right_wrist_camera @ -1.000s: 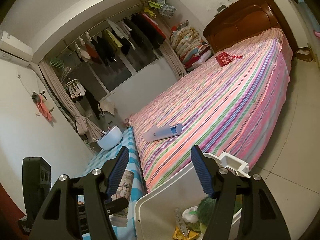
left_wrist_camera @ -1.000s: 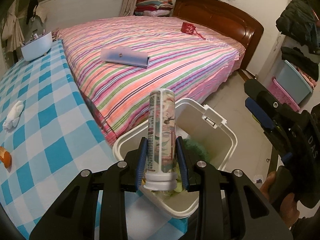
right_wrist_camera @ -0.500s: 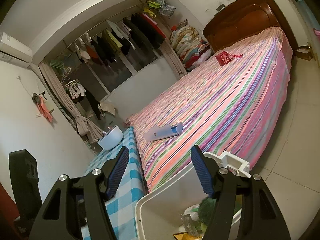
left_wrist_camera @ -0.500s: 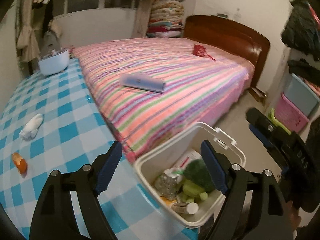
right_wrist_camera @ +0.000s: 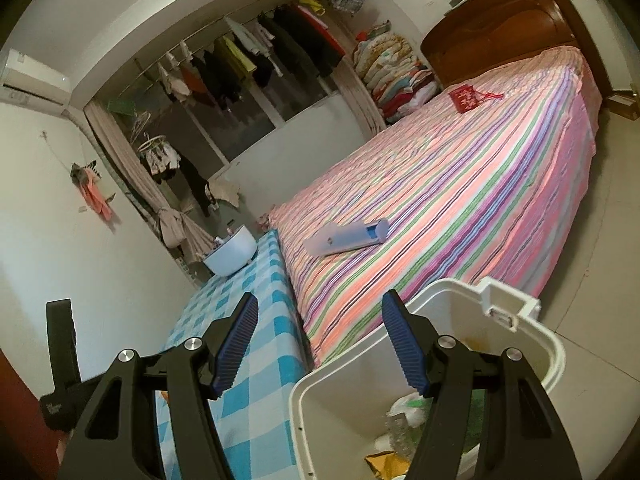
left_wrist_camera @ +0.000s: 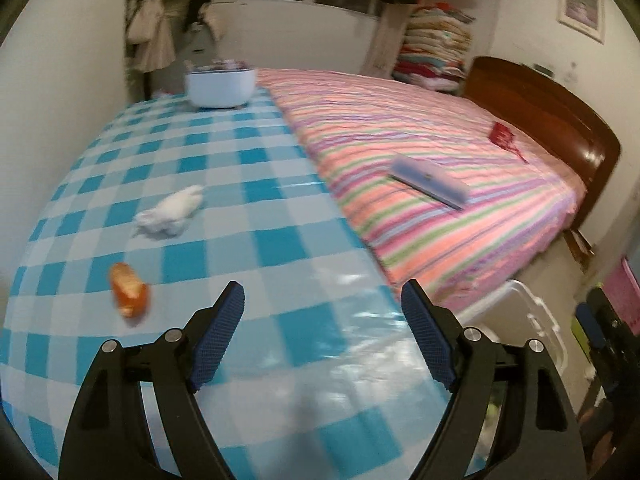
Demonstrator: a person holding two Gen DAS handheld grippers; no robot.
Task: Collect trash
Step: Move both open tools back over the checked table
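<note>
Left gripper (left_wrist_camera: 322, 334) over blue-checked tablecloth (left_wrist_camera: 248, 184), jaws wide apart, nothing between them. Orange wrapper (left_wrist_camera: 129, 294) near left, just beyond left finger. Crumpled white tissue (left_wrist_camera: 170, 212) farther back. White bowl (left_wrist_camera: 221, 85) at far end. Striped bed (left_wrist_camera: 420, 168) right. White bin (left_wrist_camera: 532, 320) near right, partly hidden.

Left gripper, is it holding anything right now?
No, the left gripper is open, with only the checked tablecloth showing between its pads.
</note>
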